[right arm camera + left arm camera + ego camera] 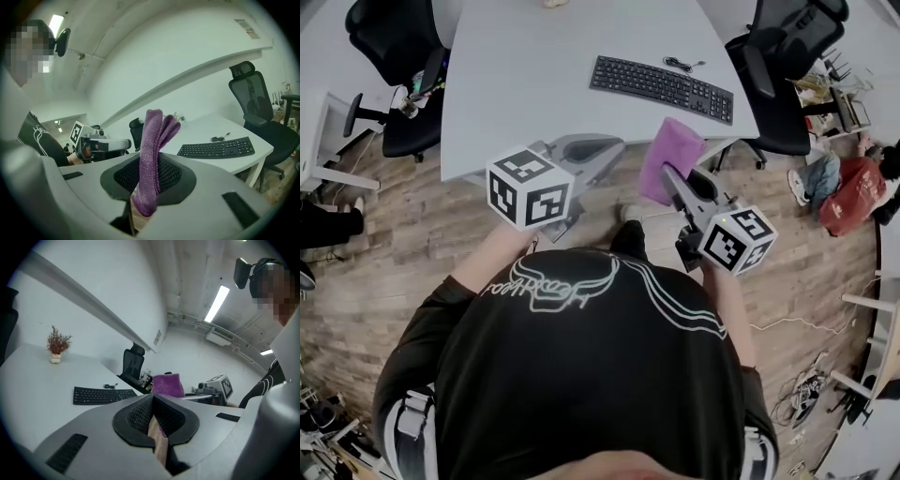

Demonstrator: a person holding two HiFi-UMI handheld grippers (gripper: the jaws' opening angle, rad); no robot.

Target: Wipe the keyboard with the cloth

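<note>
Black flat keyboard, one in number, lies on the white bench close to its right edge. Its long side runs aslant to the near edge, and its rows of dark keys are bare, with nothing on them. One thin black cable lies coiled just behind it.

Purple knitted cloth, one in number, is folded into a thick upright strip. It shows a ribbed weave and a slightly frayed upper end. It is held in the air in front of the bench's near edge, by the right near corner, apart from the keyboard.

Right tongs: closed upon the lower part of the cloth, which stands up between the two black ribbed pads and rises well above them.

Left tongs: drawn together at the tips, nothing between the pads. Only wooden floor shows through the narrow slit behind them. They are held in front of the near edge, left of the cloth.

Marker cubes: two, one on each tongs, at left and at right.

Black office chairs: two, one at the bench's left side and one at its right side.

One small potted plant with reddish dried twigs stands far back on the bench.
</note>
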